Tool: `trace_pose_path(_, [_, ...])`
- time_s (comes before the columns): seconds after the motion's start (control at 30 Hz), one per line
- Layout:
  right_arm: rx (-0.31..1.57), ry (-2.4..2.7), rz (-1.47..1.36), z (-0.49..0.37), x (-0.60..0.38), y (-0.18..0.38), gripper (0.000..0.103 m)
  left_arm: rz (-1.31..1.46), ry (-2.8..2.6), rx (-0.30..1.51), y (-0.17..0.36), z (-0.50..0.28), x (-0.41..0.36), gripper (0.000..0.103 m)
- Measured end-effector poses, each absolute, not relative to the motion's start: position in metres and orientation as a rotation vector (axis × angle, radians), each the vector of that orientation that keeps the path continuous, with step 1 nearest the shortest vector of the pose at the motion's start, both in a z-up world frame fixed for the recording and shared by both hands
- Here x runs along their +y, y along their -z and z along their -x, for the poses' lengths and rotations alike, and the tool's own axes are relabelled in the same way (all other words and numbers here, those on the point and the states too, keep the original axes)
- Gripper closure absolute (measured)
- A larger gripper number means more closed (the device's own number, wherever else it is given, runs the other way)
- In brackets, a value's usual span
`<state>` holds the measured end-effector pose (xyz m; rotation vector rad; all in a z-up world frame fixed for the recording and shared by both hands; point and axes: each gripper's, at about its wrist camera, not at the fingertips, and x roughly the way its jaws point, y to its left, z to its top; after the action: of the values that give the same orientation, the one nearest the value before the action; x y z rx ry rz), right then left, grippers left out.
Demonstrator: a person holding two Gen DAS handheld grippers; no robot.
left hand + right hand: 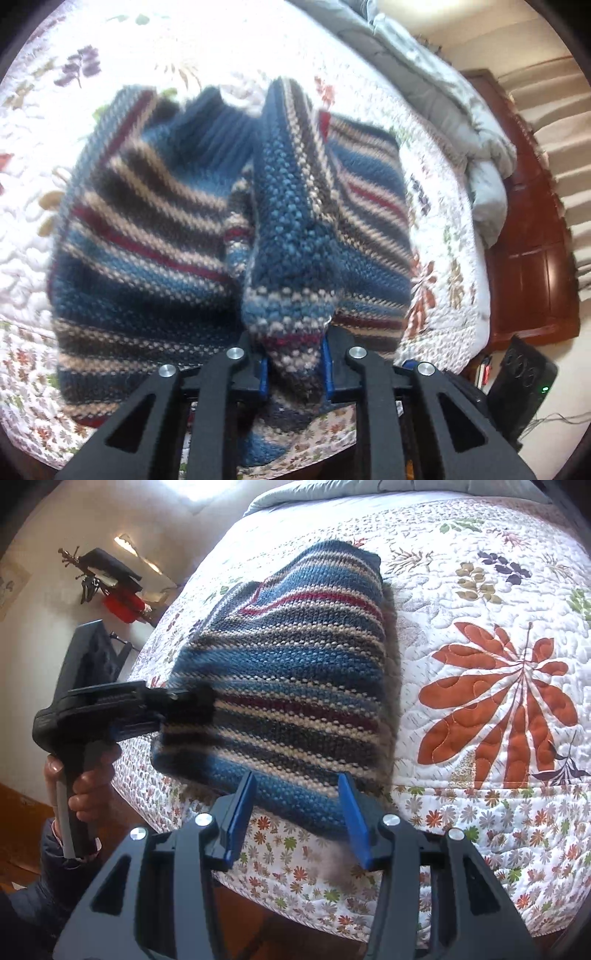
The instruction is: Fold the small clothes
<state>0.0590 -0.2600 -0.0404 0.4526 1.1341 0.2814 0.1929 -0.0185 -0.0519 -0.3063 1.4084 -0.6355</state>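
1 striped sweater [155, 236], 2 hand-held grippers [295, 363]

floral quilt [480, 609] | grey duvet [424, 85] | wooden footboard [532, 258] | black speaker [524, 384]

It was a home bedroom: a bed [480, 590] covered by a white floral quilt [461, 686], a rumpled grey duvet [436, 96] at its far side, and dark wooden furniture [532, 236] beside it.

- The left gripper [295, 363] is angled downward, its fingers [263, 376] clamped on knit fabric.
- The right gripper [297, 818] is held with fingers [352, 819] apart, nothing pressed between them.
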Motion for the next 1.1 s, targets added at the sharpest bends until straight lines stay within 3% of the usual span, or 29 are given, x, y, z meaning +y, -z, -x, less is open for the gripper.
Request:
trace_pose_path(0.23, [1.122, -0.290, -0.438, -0.057, -0.249, 0.032, 0.053, 0.285, 0.650, 1.314, 0.009, -0.199, -0.002, 0.083])
trace_pose_path(0.47, [1.128, -0.316, -0.428, -0.060, -0.234, 0.032, 0.053, 0.289, 0.583, 1.281, -0.002, -0.200, 0.031, 0.083])
trace_pose_path(0.93, [1.188, -0.316, -0.363, -0.074, -0.208, 0.043, 0.052, 0.322, 0.499, 1.369, 0.075, -0.204, 0.074, 0.081])
trace_pose_path(1.1, [1.228, -0.315, -0.379, -0.076, -0.205, 0.053, 0.046, 0.297, 0.504, 1.357, 0.076, -0.198, 0.072, 0.075])
